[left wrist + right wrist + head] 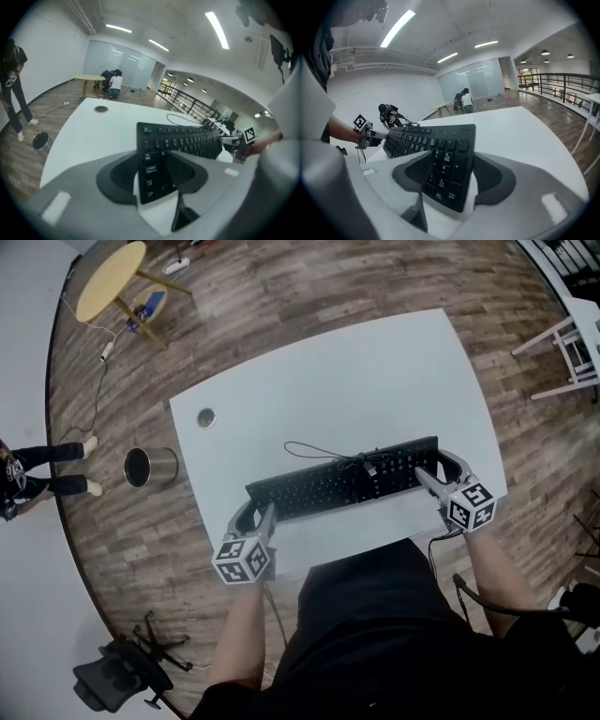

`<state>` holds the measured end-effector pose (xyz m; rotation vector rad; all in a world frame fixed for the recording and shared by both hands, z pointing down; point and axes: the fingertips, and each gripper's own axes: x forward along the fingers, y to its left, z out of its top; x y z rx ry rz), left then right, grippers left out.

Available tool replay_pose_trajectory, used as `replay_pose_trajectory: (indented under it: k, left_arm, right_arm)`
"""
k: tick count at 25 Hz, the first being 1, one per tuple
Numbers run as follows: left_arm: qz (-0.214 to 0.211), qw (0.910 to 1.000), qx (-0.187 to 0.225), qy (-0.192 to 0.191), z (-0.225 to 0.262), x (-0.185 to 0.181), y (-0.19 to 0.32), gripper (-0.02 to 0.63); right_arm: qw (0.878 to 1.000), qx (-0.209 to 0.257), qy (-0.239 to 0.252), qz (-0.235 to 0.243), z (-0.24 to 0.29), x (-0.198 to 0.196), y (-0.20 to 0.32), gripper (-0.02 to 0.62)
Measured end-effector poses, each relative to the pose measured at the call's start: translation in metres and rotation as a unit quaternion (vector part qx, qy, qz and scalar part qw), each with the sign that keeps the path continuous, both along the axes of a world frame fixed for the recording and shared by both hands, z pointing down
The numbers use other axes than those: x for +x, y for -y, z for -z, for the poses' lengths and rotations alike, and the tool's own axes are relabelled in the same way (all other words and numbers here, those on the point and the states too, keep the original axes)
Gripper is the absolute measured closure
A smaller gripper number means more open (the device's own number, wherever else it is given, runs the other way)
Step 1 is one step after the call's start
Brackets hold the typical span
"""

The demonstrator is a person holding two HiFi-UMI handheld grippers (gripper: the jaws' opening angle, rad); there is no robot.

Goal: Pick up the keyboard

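Both ends of the long black plastic keyboard [342, 481] pinched by left gripper [254, 512] and right gripper [439, 468]; looks barely off the white table [375, 371], nearly done.

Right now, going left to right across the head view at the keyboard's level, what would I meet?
Standing person's legs → metal bin → left gripper → keyboard → right gripper.
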<state>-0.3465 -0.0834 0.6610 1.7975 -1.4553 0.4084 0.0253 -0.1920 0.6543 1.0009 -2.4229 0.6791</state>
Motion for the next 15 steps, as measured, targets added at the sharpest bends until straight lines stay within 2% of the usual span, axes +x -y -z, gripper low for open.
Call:
replay_pose_trajectory:
  k: [5,15]
  left_arm:
    - [0.004,0.9996,0.027,0.004,0.018,-0.011,0.008,0.407]
    - [0.000,0.9959,0.086,0.028,0.069,-0.025,0.025,0.416]
  right_arm:
    - [0.999,0.045,0.010,0.000,0.028,-0.012,0.015,0.328]
    - [0.994,0.104,0.031,0.000,0.073,-0.024,0.032,0.331]
